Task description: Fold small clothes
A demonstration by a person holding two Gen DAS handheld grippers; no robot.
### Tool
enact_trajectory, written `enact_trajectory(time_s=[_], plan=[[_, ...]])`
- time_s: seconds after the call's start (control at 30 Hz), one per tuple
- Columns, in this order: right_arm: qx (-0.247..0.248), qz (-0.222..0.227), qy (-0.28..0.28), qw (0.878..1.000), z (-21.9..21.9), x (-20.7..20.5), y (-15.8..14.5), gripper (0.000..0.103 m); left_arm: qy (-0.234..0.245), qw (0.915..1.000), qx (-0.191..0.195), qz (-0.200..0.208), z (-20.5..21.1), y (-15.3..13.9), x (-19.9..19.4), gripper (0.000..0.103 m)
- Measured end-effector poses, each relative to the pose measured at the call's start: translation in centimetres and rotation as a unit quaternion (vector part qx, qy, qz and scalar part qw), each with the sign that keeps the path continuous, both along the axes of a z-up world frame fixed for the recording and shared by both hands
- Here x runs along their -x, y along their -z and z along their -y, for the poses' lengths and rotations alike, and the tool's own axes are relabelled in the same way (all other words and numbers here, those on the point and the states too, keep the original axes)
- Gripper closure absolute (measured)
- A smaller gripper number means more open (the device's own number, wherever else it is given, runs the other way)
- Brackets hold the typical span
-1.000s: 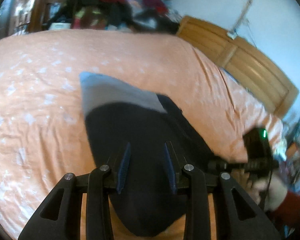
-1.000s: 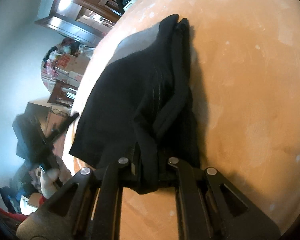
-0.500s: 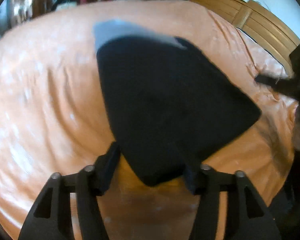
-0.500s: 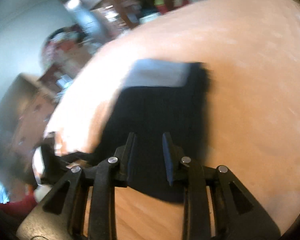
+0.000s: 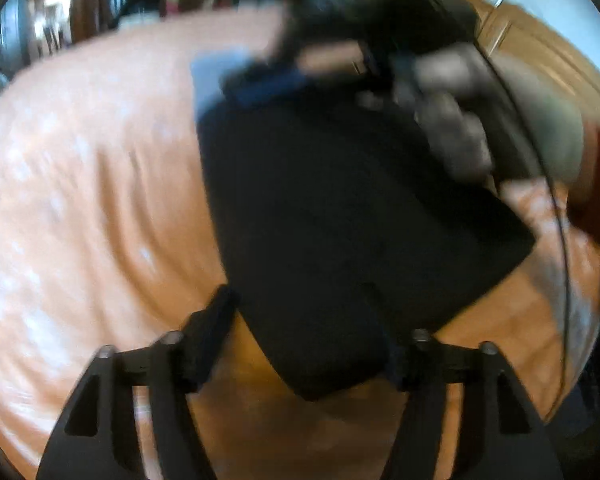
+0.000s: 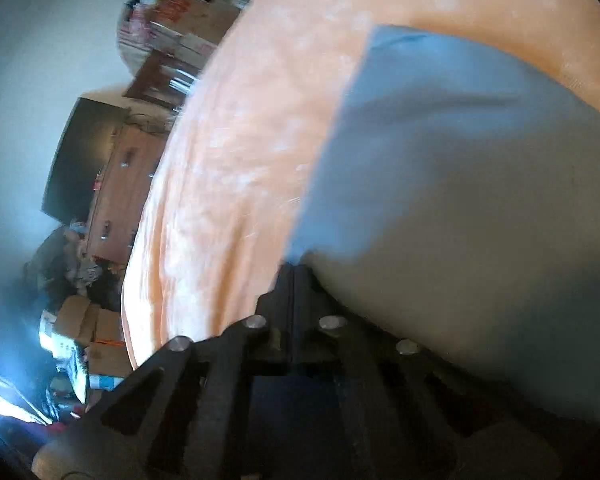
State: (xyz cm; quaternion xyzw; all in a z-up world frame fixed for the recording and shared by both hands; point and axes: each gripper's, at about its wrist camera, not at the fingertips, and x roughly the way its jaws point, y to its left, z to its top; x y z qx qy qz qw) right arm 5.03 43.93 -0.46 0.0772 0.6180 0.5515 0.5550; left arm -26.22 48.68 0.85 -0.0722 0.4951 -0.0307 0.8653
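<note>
Soft, light and floppy, the black garment (image 5: 352, 208) lies flat mid-bed (image 5: 80, 184), best pinched at its corners; left hand-held gripper (image 5: 304, 320) spread open, right hand-held gripper (image 6: 294, 280) pressed closed.

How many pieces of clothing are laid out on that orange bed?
1: a black garment with a grey band, on the orange bed, its grey end pinched by the right tool. Others may be hidden off-view.
</note>
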Motion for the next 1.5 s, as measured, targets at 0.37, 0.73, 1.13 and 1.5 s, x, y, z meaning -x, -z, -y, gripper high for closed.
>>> enact_trajectory(time_s=[0.37, 0.73, 1.13, 1.5], plan=[[0.017, 0.028, 0.113, 0.993, 1.9, -3.7, -0.8, 0.103, 0.008, 0.9998, -0.016, 0.009, 2.7, 0.5, 0.8, 0.026], [0.095, 0.36, 0.13, 0.919, 18.9, 16.5, -14.9, 0.001, -0.005, 0.9991, -0.041, 0.006, 2.9, -2.6, 3.1, 0.024], [0.228, 0.355, 0.181, 0.888, 28.2, 29.4, -7.1, 0.0, -0.099, 0.9906, -0.07, -0.064, 0.9, -0.5, 10.9, 0.013], [0.26, 0.297, 0.194, 0.898, 28.7, 28.1, -4.1, 0.0, -0.117, 0.987, -0.067, -0.086, 1.5, 0.1, 8.6, 0.0]])
